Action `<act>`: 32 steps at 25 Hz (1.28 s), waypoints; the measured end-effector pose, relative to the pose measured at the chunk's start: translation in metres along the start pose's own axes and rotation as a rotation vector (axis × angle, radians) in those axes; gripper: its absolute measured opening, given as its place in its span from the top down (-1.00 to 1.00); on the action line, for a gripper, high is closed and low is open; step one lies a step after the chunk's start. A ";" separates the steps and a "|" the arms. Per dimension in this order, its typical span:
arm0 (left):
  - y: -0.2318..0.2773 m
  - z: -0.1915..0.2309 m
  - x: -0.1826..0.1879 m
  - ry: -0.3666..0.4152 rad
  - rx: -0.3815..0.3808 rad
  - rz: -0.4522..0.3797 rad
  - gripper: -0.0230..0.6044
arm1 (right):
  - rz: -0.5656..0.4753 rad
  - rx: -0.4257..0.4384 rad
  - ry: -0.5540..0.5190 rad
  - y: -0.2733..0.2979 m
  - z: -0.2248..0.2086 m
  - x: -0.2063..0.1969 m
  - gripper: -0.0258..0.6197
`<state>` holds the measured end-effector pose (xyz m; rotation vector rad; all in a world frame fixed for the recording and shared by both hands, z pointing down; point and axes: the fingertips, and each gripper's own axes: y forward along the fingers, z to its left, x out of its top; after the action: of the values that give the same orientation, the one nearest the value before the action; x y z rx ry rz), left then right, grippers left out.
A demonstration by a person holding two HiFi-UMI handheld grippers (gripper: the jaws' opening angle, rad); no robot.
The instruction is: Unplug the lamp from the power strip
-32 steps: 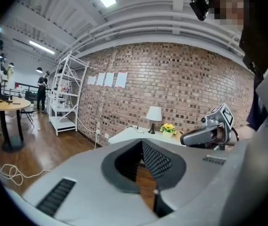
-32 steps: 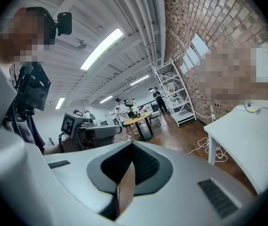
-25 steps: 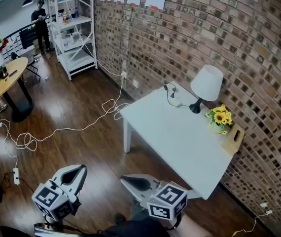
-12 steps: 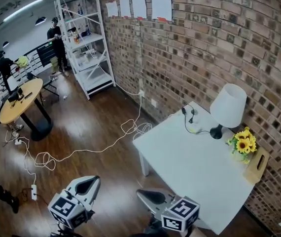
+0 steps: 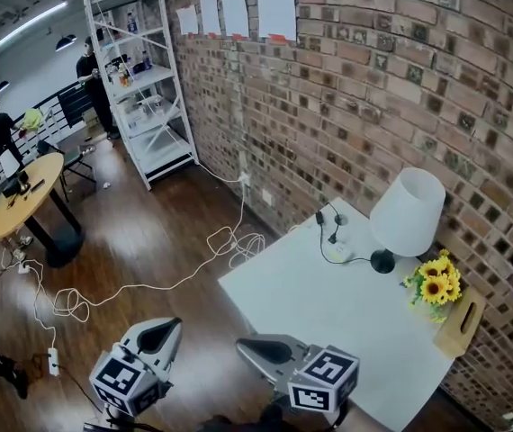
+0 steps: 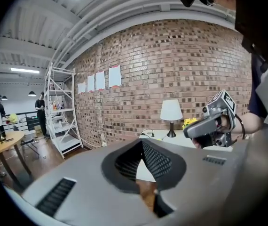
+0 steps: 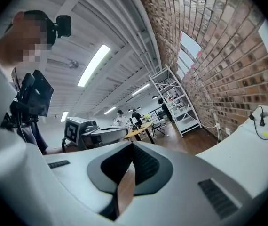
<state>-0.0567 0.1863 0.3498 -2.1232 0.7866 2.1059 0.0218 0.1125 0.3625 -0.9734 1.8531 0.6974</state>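
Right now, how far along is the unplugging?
Done: nothing. The cord from the lamp still leads to black plugs at the far corner of the table. In hand: nothing; left gripper and right gripper are shut, empty, short of the plugs. Left: reach, grip, pull.

White surface [image 5: 328,309] spreads ahead and to the right of the right claw [image 5: 241,342], its near corner just ahead of the tip. Far across it from that claw, a bunch of sunflowers [image 5: 436,282] stands by the brick wall [image 5: 373,88], with a wooden box [image 5: 462,324] just beside the flowers at the surface's edge. Well ahead of the left claw [image 5: 174,324], over dark wooden floor [image 5: 148,232], a white shelving rack [image 5: 139,79] stands against the wall. Paper sheets [image 5: 274,5] hang on the brick to its right. A person [image 5: 93,66] stands by that rack. Far off to the left claw's left sits a round yellow table [image 5: 22,192], with a second person [image 5: 0,129] beyond it.
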 end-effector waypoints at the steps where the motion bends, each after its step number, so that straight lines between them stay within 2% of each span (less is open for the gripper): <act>1: 0.005 0.000 0.004 -0.019 -0.008 0.004 0.90 | 0.002 -0.008 -0.007 0.001 -0.004 0.003 0.91; 4: 0.021 0.005 0.009 -0.034 -0.043 -0.004 0.90 | 0.009 -0.031 -0.023 0.007 -0.017 0.007 0.91; 10: 0.059 0.026 0.011 -0.007 -0.159 -0.019 0.90 | -0.007 -0.100 0.000 0.024 -0.043 0.019 0.91; 16: 0.097 0.075 0.023 -0.006 -0.309 -0.040 0.90 | -0.006 -0.238 0.000 0.073 -0.070 0.034 0.91; 23: 0.132 0.143 0.012 0.064 -0.420 -0.099 0.90 | -0.015 -0.348 0.029 0.130 -0.091 0.045 0.91; 28: 0.147 0.154 0.023 -0.011 -0.504 -0.087 0.90 | -0.002 -0.414 0.019 0.146 -0.100 0.057 0.91; 32: 0.161 0.165 0.020 0.008 -0.547 -0.115 0.90 | -0.002 -0.471 0.003 0.153 -0.105 0.063 0.91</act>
<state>-0.2715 0.1022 0.3692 -2.3356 0.0750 2.4561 -0.1731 0.0905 0.3617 -1.2700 1.7219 1.1639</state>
